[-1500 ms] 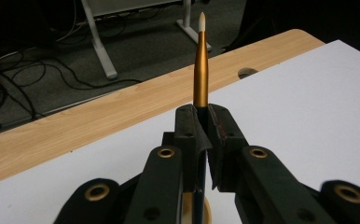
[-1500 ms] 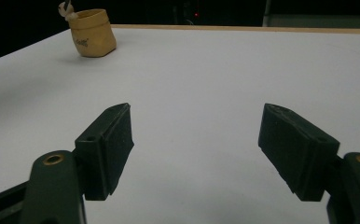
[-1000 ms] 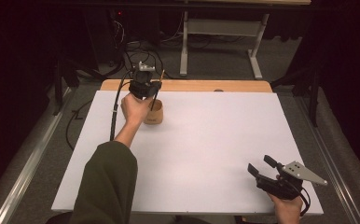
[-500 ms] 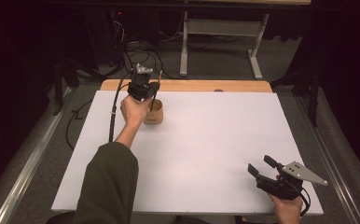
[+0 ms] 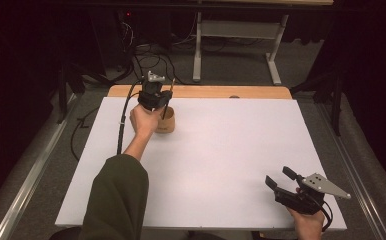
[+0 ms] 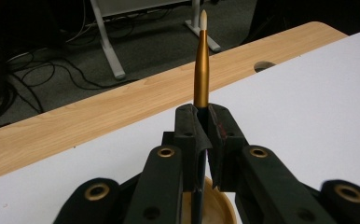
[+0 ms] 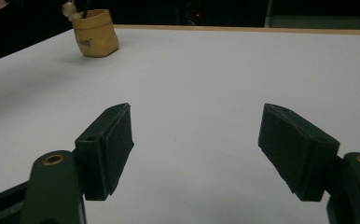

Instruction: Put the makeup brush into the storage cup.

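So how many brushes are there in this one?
1 visible: a gold-ferruled, white-tipped brush clamped in the left gripper above the tan cup. More could be hidden inside the cup.

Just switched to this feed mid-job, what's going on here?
A person works two handheld grippers at a white-covered table. The left gripper is shut on a gold paintbrush, held upright over a small tan cup at the far left. The right gripper hangs open near the table's near right corner, holding nothing.
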`<action>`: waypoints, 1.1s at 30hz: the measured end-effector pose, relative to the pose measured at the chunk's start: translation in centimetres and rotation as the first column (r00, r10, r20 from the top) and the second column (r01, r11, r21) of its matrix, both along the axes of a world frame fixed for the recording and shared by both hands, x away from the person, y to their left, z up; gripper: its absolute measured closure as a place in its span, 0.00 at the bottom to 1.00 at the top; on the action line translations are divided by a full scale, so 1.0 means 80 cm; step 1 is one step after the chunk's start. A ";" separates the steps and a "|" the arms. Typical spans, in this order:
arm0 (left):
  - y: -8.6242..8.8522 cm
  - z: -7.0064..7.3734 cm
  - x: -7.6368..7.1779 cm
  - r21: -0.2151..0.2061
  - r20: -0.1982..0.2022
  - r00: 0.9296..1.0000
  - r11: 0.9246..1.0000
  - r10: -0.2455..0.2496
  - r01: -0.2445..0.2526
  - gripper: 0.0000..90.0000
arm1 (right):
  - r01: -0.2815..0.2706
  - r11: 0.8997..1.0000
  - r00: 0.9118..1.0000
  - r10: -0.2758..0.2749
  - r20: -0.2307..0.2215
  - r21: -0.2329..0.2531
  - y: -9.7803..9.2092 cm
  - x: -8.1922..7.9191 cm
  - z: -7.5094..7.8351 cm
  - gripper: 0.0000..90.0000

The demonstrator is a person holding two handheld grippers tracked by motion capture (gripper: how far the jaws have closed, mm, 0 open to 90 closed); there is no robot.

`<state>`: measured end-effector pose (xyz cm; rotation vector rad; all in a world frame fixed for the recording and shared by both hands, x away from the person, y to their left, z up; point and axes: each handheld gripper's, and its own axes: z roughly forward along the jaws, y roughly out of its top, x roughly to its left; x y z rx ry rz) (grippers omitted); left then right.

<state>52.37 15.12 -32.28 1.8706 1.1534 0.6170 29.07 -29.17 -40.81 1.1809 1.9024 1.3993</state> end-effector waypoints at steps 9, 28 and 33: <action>0.002 -0.004 -0.002 0.008 -0.012 1.000 1.000 -0.008 0.009 0.92 | -0.001 1.000 1.000 0.001 0.000 0.000 0.001 0.000 0.000 0.31; 0.002 -0.008 -0.004 0.026 -0.031 0.999 0.999 -0.025 0.026 0.92 | -0.001 1.000 1.000 0.001 0.000 0.000 0.001 -0.001 0.001 0.31; 0.002 -0.008 -0.004 0.029 -0.031 0.999 0.999 -0.025 0.026 0.92 | 0.000 1.000 1.000 0.000 0.000 0.001 0.001 -0.001 0.001 0.31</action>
